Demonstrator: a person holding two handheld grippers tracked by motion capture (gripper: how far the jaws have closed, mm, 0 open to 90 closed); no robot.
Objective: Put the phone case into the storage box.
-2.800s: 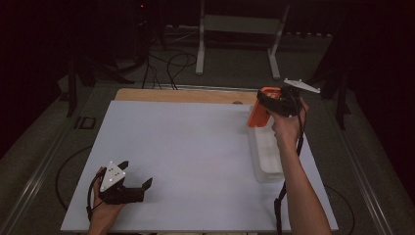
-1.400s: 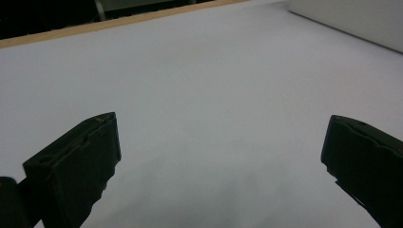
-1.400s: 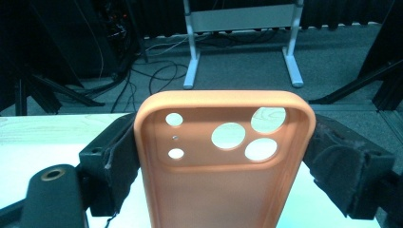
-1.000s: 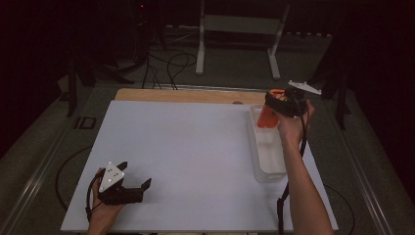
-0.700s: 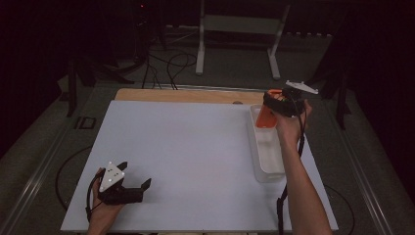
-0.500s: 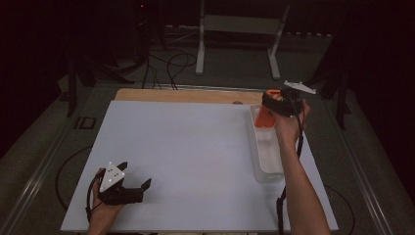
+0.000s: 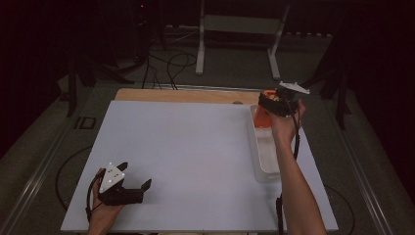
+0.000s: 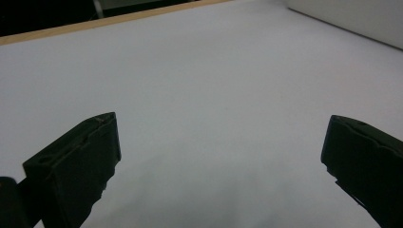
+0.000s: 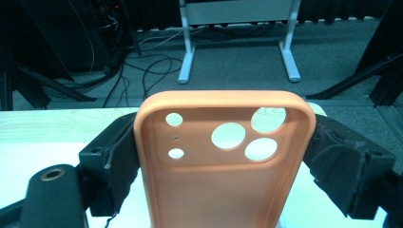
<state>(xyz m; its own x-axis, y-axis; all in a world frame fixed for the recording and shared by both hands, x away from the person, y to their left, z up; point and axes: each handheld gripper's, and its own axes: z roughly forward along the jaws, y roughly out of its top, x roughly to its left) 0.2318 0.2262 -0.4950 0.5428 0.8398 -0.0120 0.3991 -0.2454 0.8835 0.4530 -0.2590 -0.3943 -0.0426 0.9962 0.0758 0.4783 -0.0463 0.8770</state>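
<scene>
Little by little, the orange phone case (image 9: 223, 161) is being squeezed and carried over the white tray (image 7: 266, 161) by the right gripper (image 7: 275, 104); the left gripper (image 7: 128, 188) is being kept wide apart.

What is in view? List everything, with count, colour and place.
case: 1, orange, a phone case with camera holes, held upright in the right gripper above the tray's far end.
tray: 1, white, on the right side of the sheet, long side running away from the person.
sheet: 1, white, covering most of the table.
table: 1, light wood, edge showing beyond the sheet's far side.
stand: 1, pale grey, on the floor beyond the table.
cables: several, black, on the floor beyond the table.
left gripper: 1, black, jaws wide apart, resting on the sheet's near left corner.
right gripper: 1, black, clamped on the case's two long edges.
</scene>
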